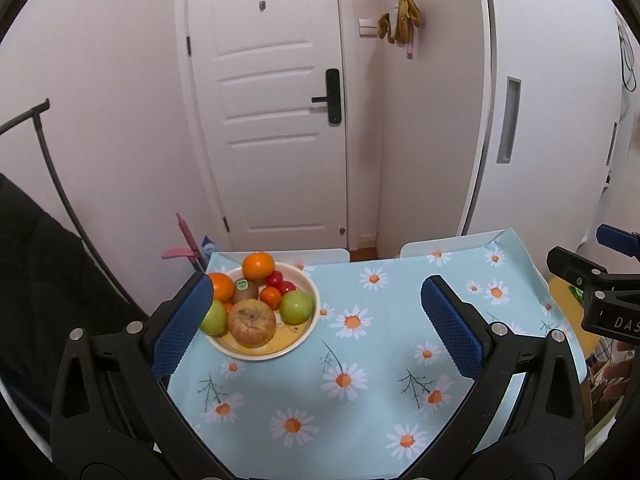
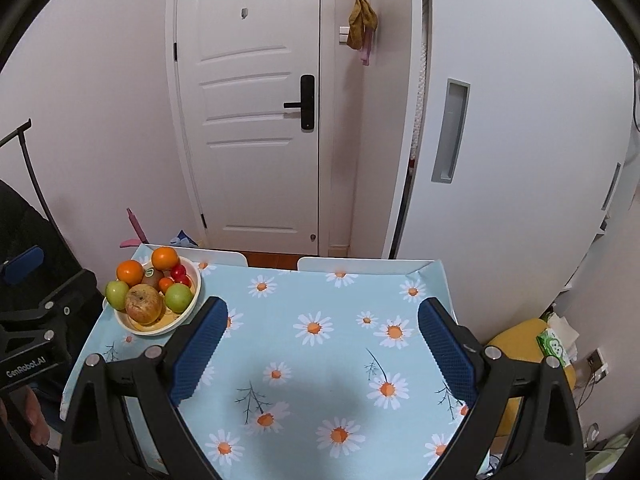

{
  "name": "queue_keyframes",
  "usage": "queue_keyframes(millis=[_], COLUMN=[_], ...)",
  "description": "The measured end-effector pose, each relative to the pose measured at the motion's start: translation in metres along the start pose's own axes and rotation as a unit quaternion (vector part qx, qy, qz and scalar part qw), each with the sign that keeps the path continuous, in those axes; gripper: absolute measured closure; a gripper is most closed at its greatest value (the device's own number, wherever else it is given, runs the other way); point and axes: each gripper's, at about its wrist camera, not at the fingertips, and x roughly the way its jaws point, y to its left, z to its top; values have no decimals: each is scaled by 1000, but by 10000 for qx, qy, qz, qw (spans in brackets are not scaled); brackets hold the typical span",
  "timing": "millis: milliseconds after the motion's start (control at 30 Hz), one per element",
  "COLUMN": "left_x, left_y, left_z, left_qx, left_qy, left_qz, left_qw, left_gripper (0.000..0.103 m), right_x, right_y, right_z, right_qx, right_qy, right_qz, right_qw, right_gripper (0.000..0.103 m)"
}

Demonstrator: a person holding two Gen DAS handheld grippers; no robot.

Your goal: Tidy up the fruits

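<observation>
Both tools are hovering above the flowered tablecloth [image 2: 320,360], jaws spread wide and gripping nothing. The left gripper [image 1: 316,320] is hanging with its left pad partly covering the near rim of the bowl [image 1: 308,332], probably lining up for a pick. The right gripper [image 2: 322,332] is waiting over bare cloth, likely leaving room. Beyond its left jaw, the fruits [image 2: 154,288] are sitting heaped in that bowl.

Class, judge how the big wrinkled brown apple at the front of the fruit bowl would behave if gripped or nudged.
The wrinkled brown apple looks overripe, so probably soft and easily bruised. Being round, it would likely roll out of the white bowl if nudged over the rim.
</observation>
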Motion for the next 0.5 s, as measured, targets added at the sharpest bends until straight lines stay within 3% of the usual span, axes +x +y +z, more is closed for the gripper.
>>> queue_keyframes(millis=[500], left_x=[-8], left_y=[-3], left_z=[1], left_qx=[5], left_qy=[-115], left_qz=[-4], left_qw=[9999], left_gripper=[0], right_x=[-4], right_y=[-10], right_z=[0], right_qx=[118], right_qy=[2], right_qz=[-164], right_qw=[9998], right_gripper=[8])
